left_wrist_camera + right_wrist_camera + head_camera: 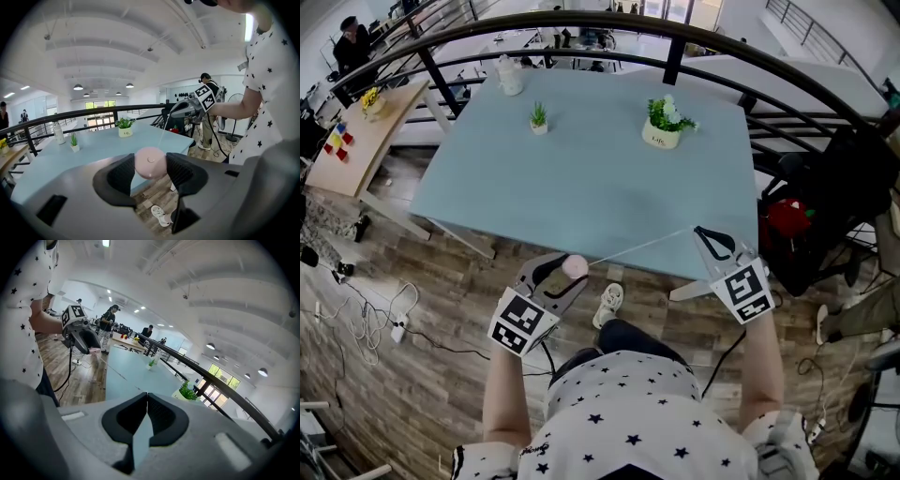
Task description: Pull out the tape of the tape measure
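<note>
Your left gripper fingers are grasping the round pink tape measure, held just off the near edge of the light-blue surface, above the wood floor. Your right gripper fingers are clenched flat on the tape. It runs taut from the case along that near edge toward the surface's near right corner.
</note>
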Available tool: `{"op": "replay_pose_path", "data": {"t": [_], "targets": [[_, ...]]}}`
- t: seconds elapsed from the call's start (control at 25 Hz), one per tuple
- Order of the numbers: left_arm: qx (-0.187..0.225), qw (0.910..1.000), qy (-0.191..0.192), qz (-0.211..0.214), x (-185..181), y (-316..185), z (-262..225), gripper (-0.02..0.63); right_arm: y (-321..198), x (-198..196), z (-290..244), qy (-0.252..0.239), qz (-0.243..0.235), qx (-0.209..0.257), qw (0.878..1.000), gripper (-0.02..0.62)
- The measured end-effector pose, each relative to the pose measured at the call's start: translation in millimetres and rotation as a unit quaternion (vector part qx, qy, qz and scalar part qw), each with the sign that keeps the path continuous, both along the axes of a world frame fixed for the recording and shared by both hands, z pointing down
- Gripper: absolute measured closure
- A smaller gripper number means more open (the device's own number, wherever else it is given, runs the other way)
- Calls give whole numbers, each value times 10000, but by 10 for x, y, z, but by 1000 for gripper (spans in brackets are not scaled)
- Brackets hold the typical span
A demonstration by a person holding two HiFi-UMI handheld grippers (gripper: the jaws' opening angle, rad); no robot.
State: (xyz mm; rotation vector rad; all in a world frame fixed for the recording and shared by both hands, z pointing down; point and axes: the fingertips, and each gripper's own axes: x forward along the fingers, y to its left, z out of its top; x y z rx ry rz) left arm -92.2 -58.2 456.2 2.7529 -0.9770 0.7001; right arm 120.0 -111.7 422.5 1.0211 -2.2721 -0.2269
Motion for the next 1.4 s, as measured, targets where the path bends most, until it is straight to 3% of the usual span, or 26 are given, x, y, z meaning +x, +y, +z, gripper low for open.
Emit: {"op": "replay_pose_path", "data": {"t": [0.52, 0.84, 1.08, 1.4], "targets": [[-17, 9998, -36, -169, -152, -34, 11, 394, -131, 361, -87, -4, 611, 165, 9980, 583], [-84, 9998, -82, -145, -167, -80, 61, 394, -161, 415, -49, 0, 706, 110, 9974, 583], [-113, 9998, -52, -152, -205, -208, 96, 394, -284, 437, -6, 45, 763, 70, 9970, 583], [-181, 9991, -45, -372, -371, -468, 111, 394, -593, 650, -92, 82, 1219, 91, 9925, 583]]}}
